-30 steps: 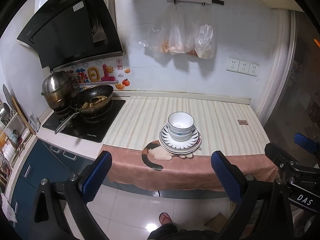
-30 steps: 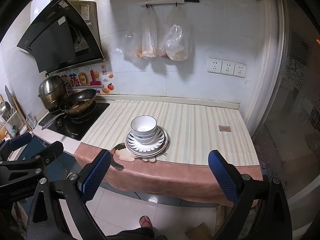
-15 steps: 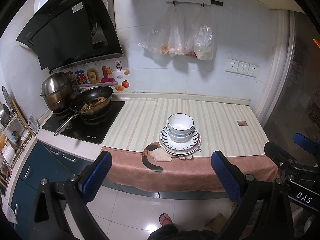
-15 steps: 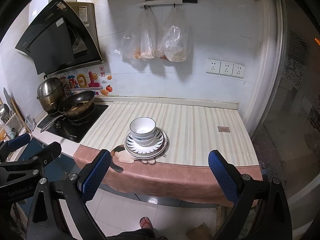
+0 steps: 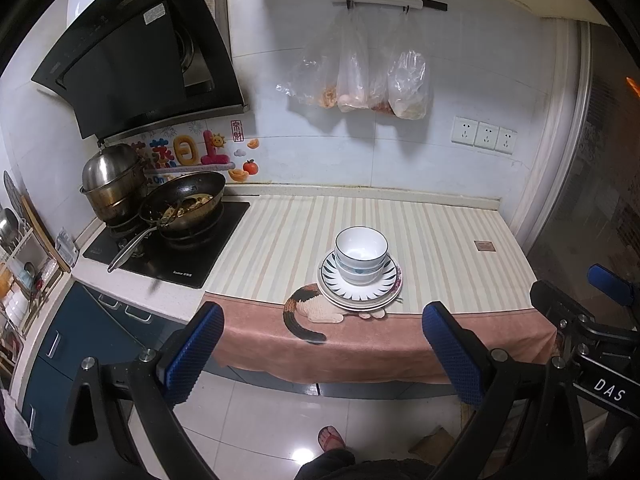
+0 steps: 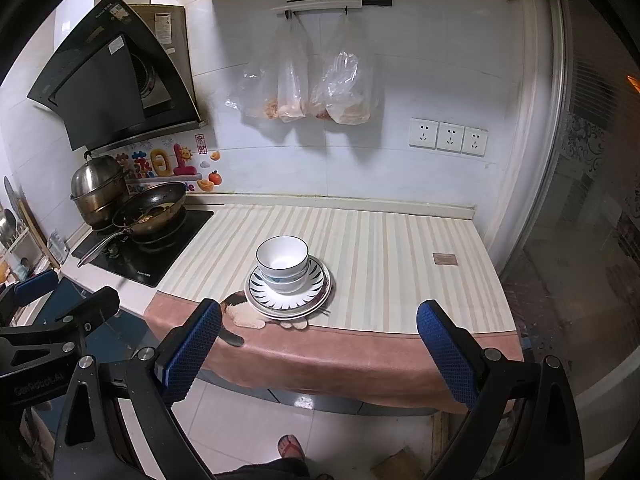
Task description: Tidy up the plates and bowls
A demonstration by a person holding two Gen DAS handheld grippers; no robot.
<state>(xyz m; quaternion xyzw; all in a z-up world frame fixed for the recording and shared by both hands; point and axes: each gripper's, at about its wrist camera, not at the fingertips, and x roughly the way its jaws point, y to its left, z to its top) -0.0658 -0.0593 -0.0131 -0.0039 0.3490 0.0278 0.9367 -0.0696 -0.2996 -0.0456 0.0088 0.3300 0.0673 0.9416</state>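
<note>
L tool (image 5: 322, 350) & R tool (image 6: 318, 346): both jaws wide apart, empty, side by side.

Bowls (image 5: 361, 254) sit on plates (image 5: 360, 294) on the counter (image 5: 440, 264), right of the stove (image 5: 168, 256).

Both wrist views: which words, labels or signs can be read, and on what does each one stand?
"DAS": on the right gripper body, in the left wrist view.
Range hood stickers: too small to read.
Cooktop brand: too blurred.
Colourful wall stickers: Chinese characters, not reliably readable.
</note>
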